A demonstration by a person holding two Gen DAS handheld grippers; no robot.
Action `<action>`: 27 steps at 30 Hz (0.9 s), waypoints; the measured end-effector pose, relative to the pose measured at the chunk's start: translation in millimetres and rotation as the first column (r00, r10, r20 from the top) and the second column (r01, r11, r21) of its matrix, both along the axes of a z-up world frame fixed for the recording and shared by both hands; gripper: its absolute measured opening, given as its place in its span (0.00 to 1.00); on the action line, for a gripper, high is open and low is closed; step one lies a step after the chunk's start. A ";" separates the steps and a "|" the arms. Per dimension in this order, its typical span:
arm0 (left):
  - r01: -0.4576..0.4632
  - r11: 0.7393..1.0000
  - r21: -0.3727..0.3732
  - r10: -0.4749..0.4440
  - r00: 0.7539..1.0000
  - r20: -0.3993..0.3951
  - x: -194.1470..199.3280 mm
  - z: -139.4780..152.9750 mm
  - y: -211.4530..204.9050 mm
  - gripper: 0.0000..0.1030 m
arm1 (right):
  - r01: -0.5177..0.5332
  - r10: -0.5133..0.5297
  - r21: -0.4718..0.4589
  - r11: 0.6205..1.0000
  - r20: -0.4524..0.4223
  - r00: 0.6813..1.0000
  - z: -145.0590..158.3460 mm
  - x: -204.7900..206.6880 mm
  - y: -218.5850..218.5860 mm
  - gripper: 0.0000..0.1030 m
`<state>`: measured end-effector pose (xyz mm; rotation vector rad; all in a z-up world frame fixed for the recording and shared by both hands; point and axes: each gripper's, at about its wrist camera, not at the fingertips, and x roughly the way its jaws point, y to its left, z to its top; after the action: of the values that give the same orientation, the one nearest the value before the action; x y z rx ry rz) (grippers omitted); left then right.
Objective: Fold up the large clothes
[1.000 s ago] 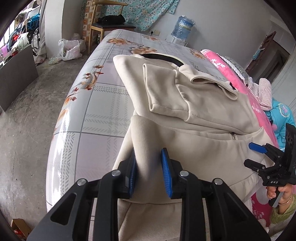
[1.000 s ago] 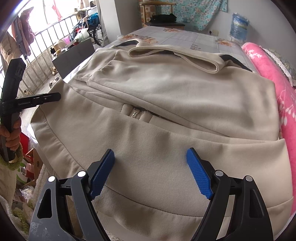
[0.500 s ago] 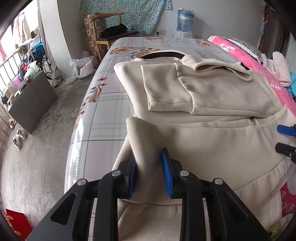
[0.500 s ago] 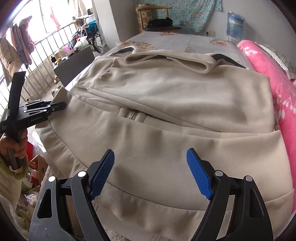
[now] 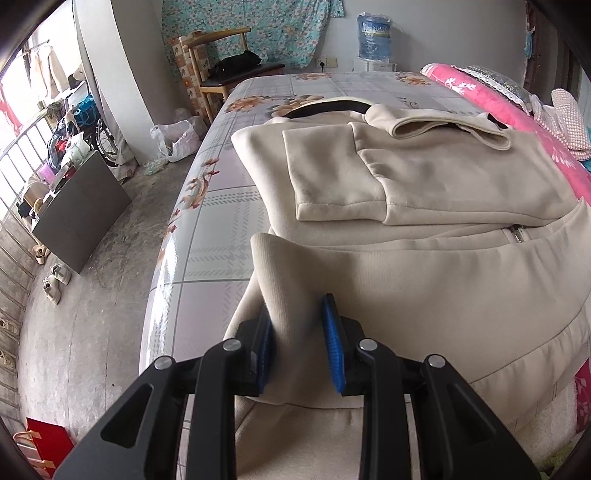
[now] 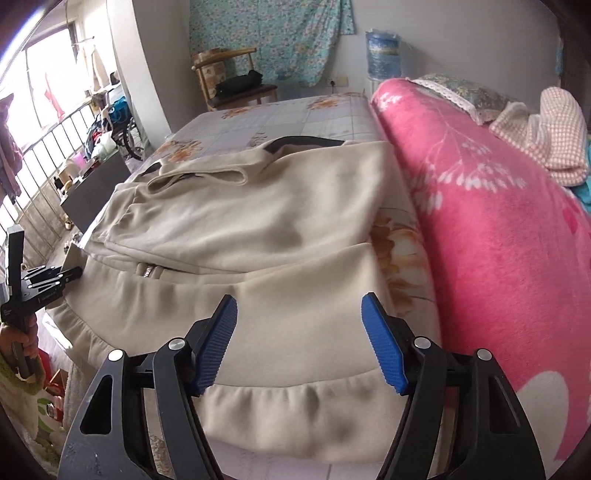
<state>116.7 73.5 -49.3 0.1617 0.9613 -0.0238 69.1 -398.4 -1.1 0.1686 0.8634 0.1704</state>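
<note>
- Step in hand: folding the bottom of the beige jacket, which lies across the bed beside the pink blanket
- Left gripper: clamped on a raised bunch of the jacket's near left hem corner
- Right gripper: jaws closing over the near right hem, cloth below them, pads not yet pressing
- Next move, by judgement: pinch the right hem corner, then carry both corners toward the collar
- Writing: none readable; water bottle label too blurred

A lived-in home bedroom — a bed under a floral checked sheet, a pink blanket, a wooden chair, a water jug, and shoes on bare concrete floor.
</note>
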 end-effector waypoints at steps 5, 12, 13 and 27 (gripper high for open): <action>-0.006 1.000 0.006 0.006 1.000 -0.008 1.5 0.5 -0.9 0.24 | 0.031 -0.031 -0.009 0.999 0.007 1.000 -2.4 1.0 -16.0 0.58; -0.013 1.000 0.015 0.014 1.000 -0.017 2.0 0.4 -2.5 0.24 | 0.029 -0.029 0.036 0.999 0.007 1.000 -6.9 4.6 -27.8 0.56; -0.016 1.000 0.014 0.016 1.000 -0.019 2.2 0.4 -2.4 0.24 | 0.023 -0.023 0.043 0.999 0.003 1.000 -8.0 5.6 -28.5 0.56; -0.029 0.999 0.031 0.030 0.999 -0.026 4.0 0.1 -5.2 0.24 | -0.009 0.014 0.068 0.998 -0.070 0.997 -21.7 22.8 -33.5 0.31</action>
<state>120.7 68.3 -49.2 0.1758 0.9905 0.0164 91.9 -431.9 -22.7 0.2338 0.9298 0.2058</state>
